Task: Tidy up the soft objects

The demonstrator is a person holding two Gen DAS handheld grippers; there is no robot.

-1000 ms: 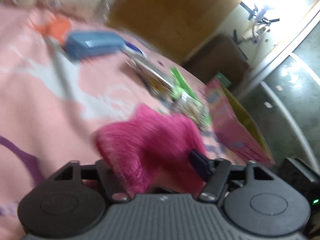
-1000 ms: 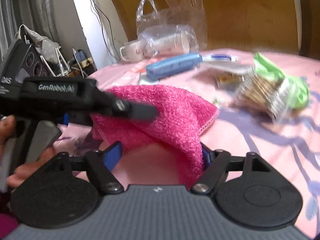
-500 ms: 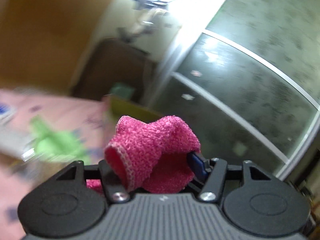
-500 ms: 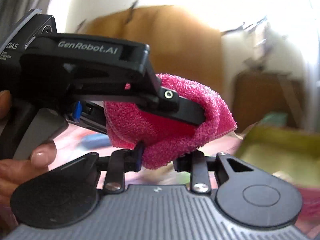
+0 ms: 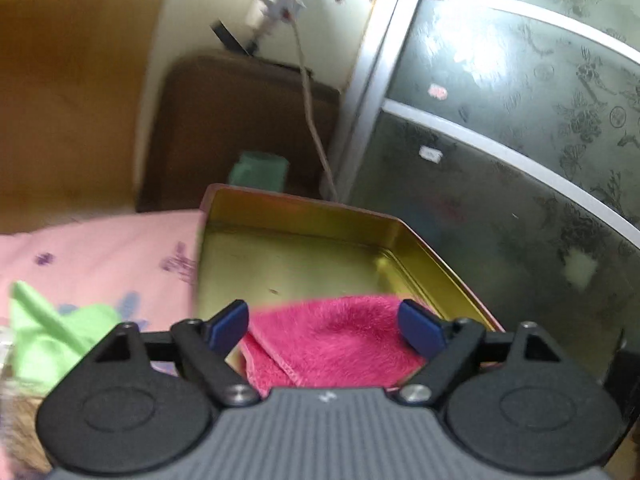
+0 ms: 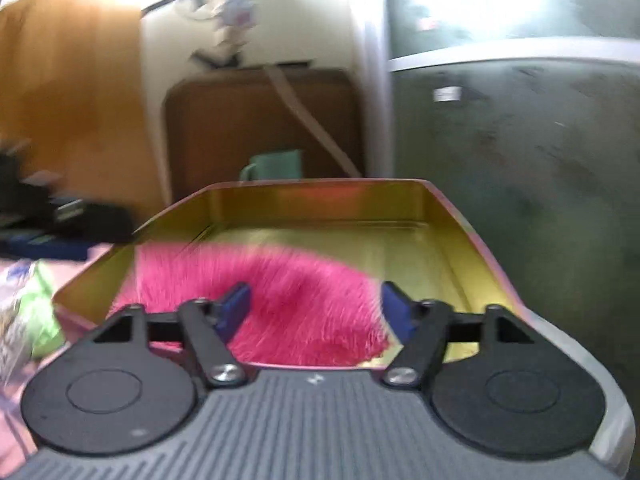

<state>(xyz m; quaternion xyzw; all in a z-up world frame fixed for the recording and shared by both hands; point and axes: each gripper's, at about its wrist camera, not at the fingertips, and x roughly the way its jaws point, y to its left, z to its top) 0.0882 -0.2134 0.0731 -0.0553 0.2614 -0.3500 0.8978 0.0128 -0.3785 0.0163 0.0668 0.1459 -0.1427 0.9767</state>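
A pink fluffy cloth (image 5: 336, 336) lies in the near end of a gold-lined metal tin (image 5: 304, 256) at the edge of the pink bed. My left gripper (image 5: 326, 320) is open just above the cloth, its blue pads apart on either side of it. In the right wrist view the same cloth (image 6: 280, 300) lies in the tin (image 6: 440, 216), blurred by motion. My right gripper (image 6: 316, 308) is open over it, pads spread and holding nothing.
A green cloth (image 5: 44, 332) lies on the pink sheet (image 5: 104, 256) left of the tin. A brown cabinet (image 5: 240, 120) with a teal mug (image 5: 260, 170) stands behind. A dark glass sliding door (image 5: 520, 160) is on the right. The left gripper's body (image 6: 60, 216) shows at the right view's left edge.
Both grippers carried the pink cloth from the bed over to the tin, then opened and let it go. The cloth now lies in the tin.
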